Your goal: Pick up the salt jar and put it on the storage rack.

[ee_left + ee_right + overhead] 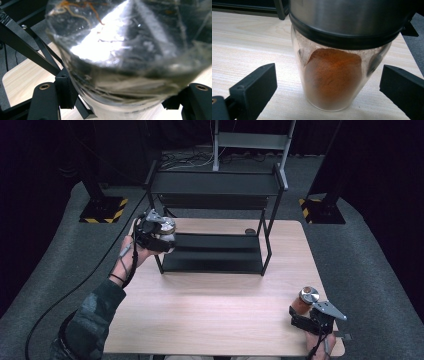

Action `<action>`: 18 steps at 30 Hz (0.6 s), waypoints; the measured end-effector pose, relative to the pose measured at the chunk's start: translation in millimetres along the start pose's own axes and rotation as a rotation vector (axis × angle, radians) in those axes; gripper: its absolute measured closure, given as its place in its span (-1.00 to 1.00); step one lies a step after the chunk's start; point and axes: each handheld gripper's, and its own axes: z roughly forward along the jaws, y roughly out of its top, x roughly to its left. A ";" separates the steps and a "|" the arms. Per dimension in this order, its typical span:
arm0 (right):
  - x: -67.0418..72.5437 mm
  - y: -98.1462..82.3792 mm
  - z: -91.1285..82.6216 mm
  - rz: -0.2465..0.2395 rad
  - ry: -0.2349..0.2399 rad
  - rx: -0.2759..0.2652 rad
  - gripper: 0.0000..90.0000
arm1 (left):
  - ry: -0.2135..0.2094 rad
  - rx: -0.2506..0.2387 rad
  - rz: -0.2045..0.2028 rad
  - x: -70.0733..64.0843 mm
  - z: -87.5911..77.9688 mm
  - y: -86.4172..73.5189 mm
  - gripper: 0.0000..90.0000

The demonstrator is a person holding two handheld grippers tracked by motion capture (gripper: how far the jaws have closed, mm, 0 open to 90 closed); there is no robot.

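the left hand-held gripper (159, 236) grips a clear jar (130, 57), lifted just beside the black shelf rack (215, 251), while the right hand-held gripper (306, 315) stands released around the upright spice jar (332, 77) on the desk (210, 310).

Clear jar (130, 57) held aloft, spice jar (332, 75) upright

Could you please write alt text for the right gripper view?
A glass spice jar of orange-brown powder, capped by a steel lid, stands on the wooden table between the open right gripper jaws, neither jaw touching it.
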 end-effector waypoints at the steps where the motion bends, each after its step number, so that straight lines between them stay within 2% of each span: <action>1: 0.1 0.0 0.0 0.000 0.000 0.000 -1.00 | 0.000 -0.001 -0.001 0.3 -0.5 0.6 -0.32; 18: 0.1 0.1 0.1 0.000 -0.001 0.001 -1.00 | 0.016 -0.019 0.003 5.0 -13.1 14.5 -0.32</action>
